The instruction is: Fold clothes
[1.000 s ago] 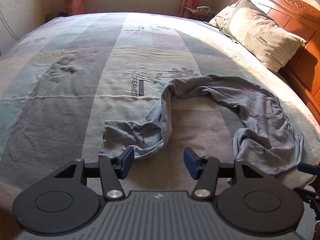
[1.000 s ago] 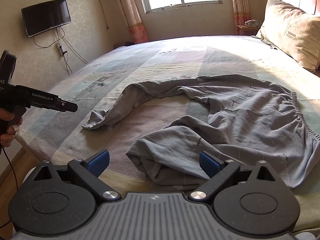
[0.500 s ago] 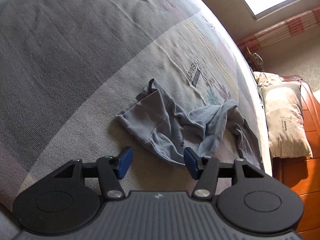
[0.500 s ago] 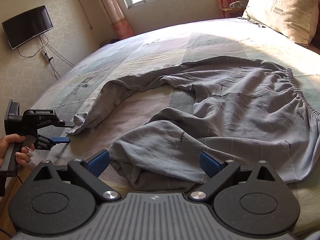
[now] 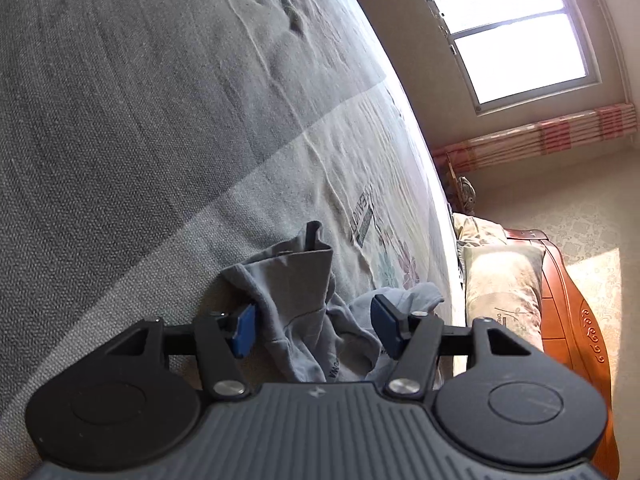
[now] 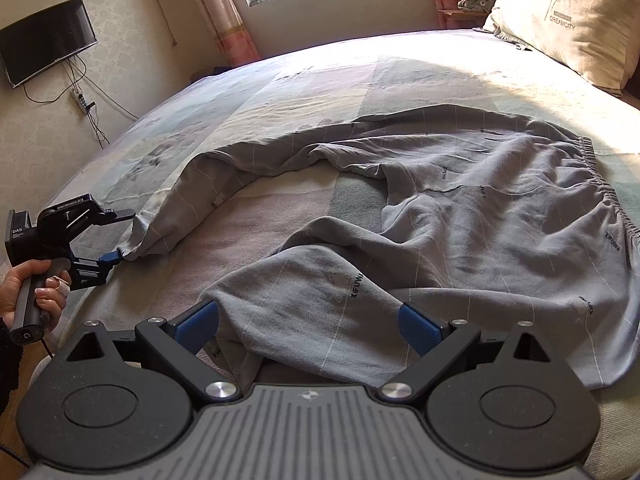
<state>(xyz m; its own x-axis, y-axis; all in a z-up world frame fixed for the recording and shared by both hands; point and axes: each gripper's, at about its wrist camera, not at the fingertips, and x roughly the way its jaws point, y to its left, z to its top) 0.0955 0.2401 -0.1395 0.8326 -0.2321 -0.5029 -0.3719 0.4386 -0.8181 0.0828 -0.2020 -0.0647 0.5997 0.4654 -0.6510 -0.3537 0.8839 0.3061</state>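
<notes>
— Where are the pants?
— The grey pants (image 6: 460, 216) lie spread and crumpled on the bed (image 6: 280, 92) — soft, light, floppy.
— Where to grab?
— At the leg ends. The left gripper (image 5: 312, 330) and right gripper (image 6: 308, 326) both gape wide around a cuff, pinching nothing.

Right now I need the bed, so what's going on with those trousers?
A person is starting to fold grey trousers spread crumpled on the bed. The left tool is open around one leg cuff; the right tool is open around the other leg's end. Neither has closed, and nothing is folded yet.
</notes>
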